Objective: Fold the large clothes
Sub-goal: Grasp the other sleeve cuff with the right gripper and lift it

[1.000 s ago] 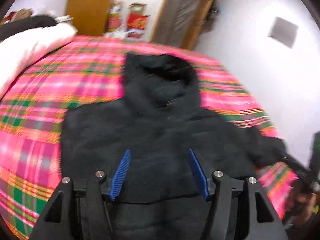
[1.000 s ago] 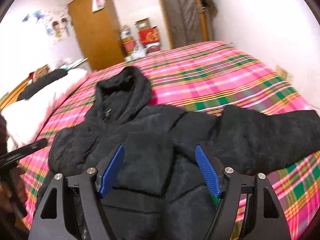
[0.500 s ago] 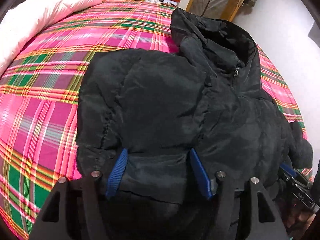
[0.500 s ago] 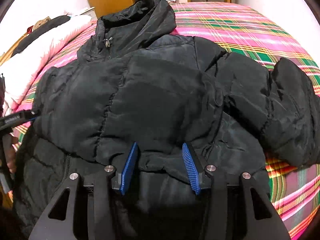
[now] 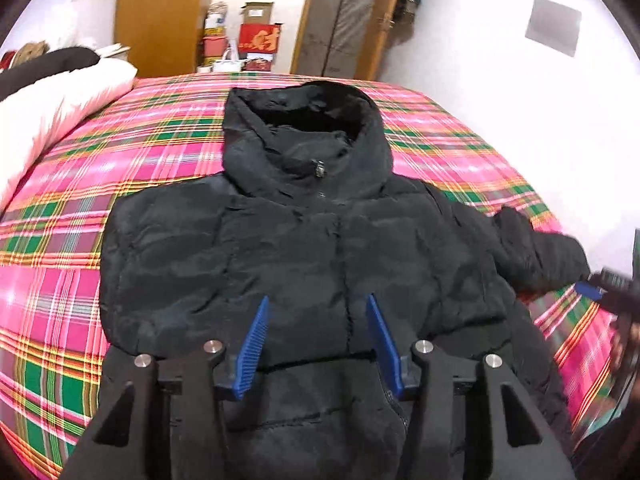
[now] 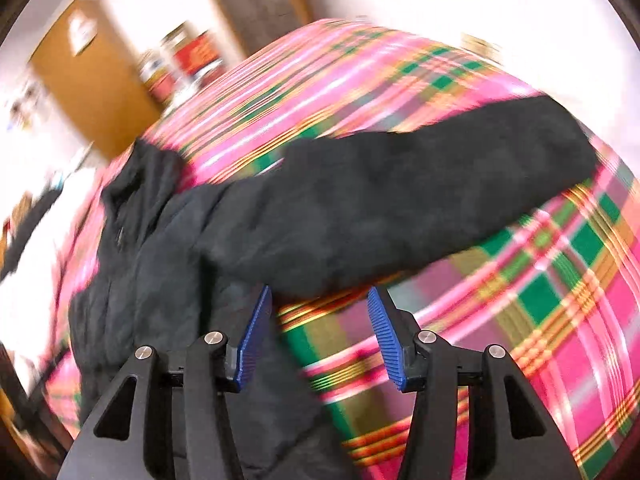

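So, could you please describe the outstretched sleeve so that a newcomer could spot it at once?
Start at the plaid bed, where a black jacket lies face up with its hood toward the far wardrobe. The sleeve runs from its shoulder across the cover toward the wall. The other side shows no outstretched sleeve.

Matt black quilted cloth jacket [image 5: 304, 248], soft pink plaid woven bedcover [image 5: 60, 208], ribbed blue plastic pads [image 5: 254, 344] on matt black plastic left gripper [image 5: 318, 340], same on right gripper [image 6: 318, 336], smooth orange-brown wood wardrobe [image 5: 164, 16], puffy white cloth duvet [image 5: 52, 108]
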